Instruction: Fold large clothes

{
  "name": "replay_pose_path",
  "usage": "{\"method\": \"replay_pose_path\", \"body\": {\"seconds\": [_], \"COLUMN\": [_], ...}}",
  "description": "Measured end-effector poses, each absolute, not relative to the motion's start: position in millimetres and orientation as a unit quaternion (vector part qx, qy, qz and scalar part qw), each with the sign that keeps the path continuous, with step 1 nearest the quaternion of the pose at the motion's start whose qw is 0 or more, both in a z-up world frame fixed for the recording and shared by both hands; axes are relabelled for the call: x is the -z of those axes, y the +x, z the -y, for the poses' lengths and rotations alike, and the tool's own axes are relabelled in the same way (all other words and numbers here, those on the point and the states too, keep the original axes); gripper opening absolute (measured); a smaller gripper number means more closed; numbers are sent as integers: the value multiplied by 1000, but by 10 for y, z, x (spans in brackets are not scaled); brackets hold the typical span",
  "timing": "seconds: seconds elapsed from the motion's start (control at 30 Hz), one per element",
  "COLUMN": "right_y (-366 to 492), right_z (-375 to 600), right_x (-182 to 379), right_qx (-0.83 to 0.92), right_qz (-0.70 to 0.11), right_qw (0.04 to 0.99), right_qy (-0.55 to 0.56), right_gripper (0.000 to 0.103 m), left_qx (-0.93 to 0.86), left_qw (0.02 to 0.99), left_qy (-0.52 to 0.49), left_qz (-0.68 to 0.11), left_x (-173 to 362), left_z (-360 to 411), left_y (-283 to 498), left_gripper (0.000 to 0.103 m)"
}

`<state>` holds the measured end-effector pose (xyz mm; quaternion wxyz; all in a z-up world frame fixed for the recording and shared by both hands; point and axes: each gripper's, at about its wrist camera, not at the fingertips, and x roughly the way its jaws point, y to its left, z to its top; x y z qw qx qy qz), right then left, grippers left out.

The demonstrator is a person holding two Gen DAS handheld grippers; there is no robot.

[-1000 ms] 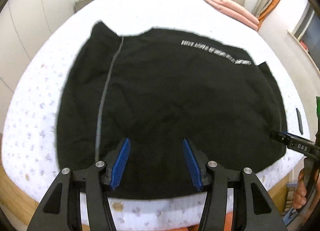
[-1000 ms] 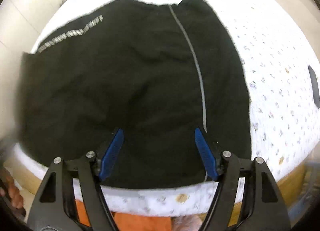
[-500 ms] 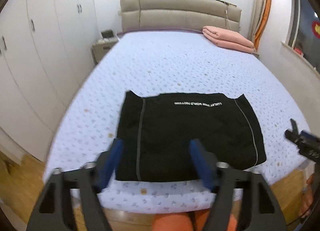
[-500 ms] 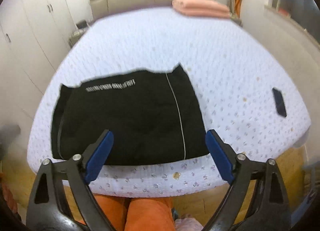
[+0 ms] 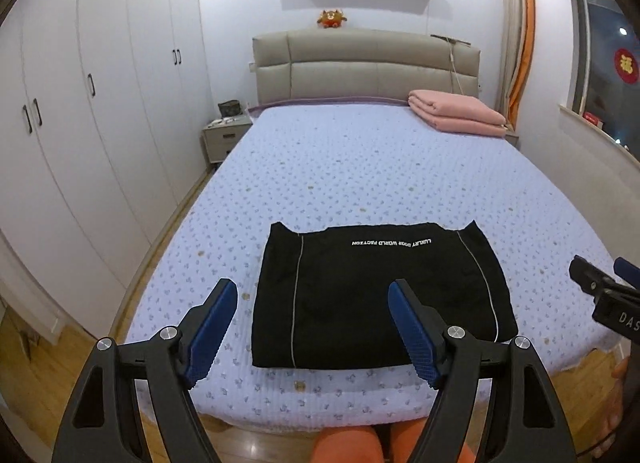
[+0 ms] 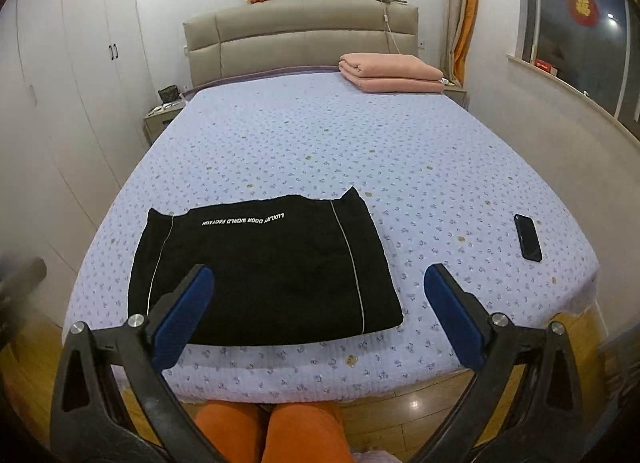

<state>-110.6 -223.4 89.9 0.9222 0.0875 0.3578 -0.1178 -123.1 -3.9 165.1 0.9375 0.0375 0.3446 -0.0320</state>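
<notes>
Black folded garment with white lettering [image 5: 380,295] now lies released at 12 o'clock, both grippers, left [image 5: 312,337] and right [image 6: 320,315], having withdrawn spread and empty, so folding appears complete.

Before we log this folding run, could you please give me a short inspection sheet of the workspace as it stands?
Surface: bed with a floral-print cover.
Job's things: black garment lies folded in a flat rectangle near the foot edge, lettering up.
Clutter: phone right of the garment, apart from it; folded pink blanket by the headboard.
Grippers: left gripper and right gripper both open, empty, clear of the garment.
Cables: cord hanging over the headboard.
Surroundings: wardrobe, nightstand, window.
</notes>
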Motion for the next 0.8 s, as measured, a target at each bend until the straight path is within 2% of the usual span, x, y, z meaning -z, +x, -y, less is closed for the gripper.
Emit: {"method": "replay_pose_path", "body": {"seconds": [0.27,0.8], "right_y": [-1119,-1163], "right_z": [2110,2329], "right_x": [-751,-706], "right_qx": [126,97], "right_qz": [-375,-376], "right_qw": [917,916], "right_qy": [50,98], "right_gripper": [103,103], "left_qx": [40,25], "left_qw": [929,923], "left_qy": [40,49], "left_qz": [-367,-381], "left_x": [-1460,-1410], "left_z": [164,232], "left_y": [-1288,-1227], "left_gripper": [79,79]}}
